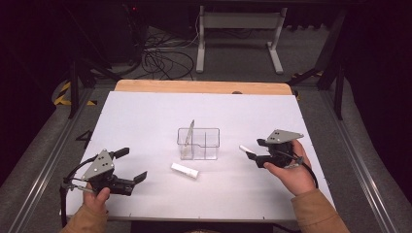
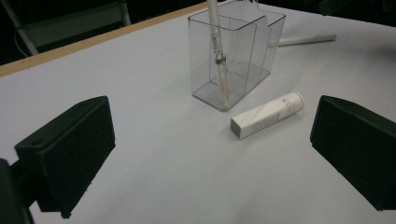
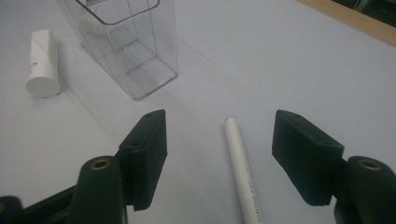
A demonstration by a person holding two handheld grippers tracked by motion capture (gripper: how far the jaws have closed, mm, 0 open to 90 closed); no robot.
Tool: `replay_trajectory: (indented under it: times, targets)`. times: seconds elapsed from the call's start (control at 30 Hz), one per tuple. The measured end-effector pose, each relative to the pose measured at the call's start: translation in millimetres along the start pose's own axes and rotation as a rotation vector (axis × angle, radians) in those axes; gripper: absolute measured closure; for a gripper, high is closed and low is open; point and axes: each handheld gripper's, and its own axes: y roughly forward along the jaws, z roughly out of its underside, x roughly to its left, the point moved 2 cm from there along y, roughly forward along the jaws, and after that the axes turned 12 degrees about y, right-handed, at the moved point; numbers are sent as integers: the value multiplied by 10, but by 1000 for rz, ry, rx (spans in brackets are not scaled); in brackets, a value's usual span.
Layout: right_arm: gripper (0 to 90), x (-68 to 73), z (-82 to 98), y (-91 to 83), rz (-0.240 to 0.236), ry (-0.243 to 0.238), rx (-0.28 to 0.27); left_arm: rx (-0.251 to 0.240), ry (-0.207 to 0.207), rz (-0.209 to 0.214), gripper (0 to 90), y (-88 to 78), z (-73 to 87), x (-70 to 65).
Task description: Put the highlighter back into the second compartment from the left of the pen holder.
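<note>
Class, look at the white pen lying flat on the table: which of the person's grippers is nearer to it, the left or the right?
Right. The right gripper straddles the white pen, open jaws on either side, not pressing it. The left gripper sits far across the table, beyond the clear organizer and the white tube.

Clear glossy plastic organizer [image 1: 198,143], matt white pen [image 3: 241,164]

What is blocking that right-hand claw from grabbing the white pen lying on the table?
Nothing visible. The right gripper stands open with the white pen lying on the white table between its jaws, untouched. The clear plastic organiser box and the white tube sit farther off.
</note>
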Motion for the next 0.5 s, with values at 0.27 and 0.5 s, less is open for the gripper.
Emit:
replay_trajectory:
  times: [0.27, 0.5]
  targets:
    - [412, -34, -42, 11, 29, -45, 79, 8, 4, 2, 8, 14, 5, -6]
    - [449, -50, -108, 56, 46, -57, 144, 7, 4, 4, 8, 17, 5, -8]
